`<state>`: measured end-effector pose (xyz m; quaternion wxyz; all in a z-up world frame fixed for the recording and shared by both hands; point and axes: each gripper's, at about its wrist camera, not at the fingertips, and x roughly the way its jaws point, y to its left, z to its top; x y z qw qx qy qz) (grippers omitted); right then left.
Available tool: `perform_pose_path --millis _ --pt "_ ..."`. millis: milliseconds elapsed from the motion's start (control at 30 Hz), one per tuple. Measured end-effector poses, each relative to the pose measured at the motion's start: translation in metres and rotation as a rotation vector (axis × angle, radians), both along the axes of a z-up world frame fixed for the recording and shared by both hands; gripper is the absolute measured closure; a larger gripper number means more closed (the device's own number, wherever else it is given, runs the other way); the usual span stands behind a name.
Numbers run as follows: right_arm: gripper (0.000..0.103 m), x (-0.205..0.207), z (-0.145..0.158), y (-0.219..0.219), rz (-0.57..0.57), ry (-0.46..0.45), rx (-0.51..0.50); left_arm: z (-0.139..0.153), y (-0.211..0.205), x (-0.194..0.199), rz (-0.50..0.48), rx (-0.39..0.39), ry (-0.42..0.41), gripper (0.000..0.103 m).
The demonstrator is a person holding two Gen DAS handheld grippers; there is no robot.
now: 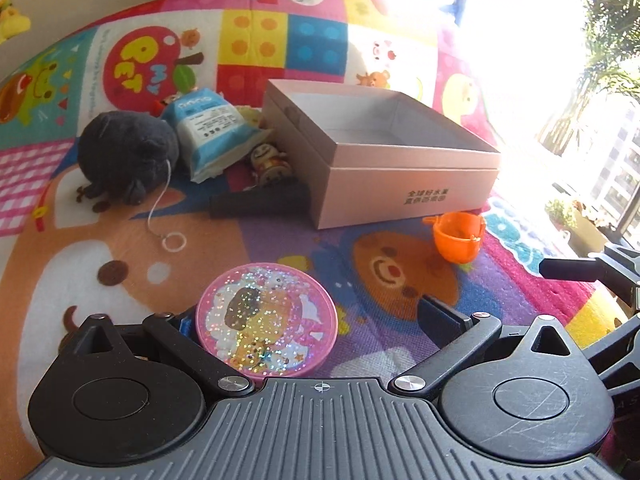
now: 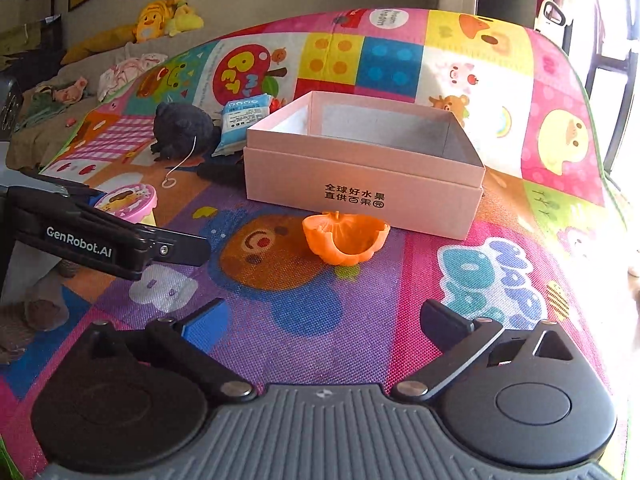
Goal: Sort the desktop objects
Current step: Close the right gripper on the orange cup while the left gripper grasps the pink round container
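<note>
Gaping wide, both claws (left (image 1: 316, 320), right (image 2: 320, 320)); glittery round pink tin (image 1: 266, 318) between left's fingers, ungripped.

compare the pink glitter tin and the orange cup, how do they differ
The pink glitter tin is a flat round disc with a sparkly cartoon lid; the orange cup is an open, plain bowl shape with a small handle. The tin sits lid-up and closed, the cup is tipped with its mouth showing. The tin lies between the left gripper's open jaws; the cup lies free beside the pink box. Both rest on the play mat.
</note>
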<state>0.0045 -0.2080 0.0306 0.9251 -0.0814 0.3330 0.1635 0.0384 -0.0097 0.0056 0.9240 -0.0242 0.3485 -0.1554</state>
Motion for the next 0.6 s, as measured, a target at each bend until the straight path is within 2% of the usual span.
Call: perform_pose_path --millis 200,367,533,600 --pt "0.0 0.013 -0.008 0.002 0.022 0.099 0.006 -0.002 0.001 -0.008 -0.004 0.041 0.008 0.0" --pt "0.0 0.014 -0.009 0.003 0.014 0.109 0.01 0.0 0.014 -0.023 0.06 0.047 0.043 0.0" --pt "0.0 0.013 -0.01 0.003 0.006 0.098 0.011 0.0 0.013 -0.031 0.031 0.092 0.046 0.0" --pt "0.0 0.012 -0.01 0.003 0.004 0.095 0.012 0.001 0.016 -0.032 0.073 0.045 0.034 0.0"
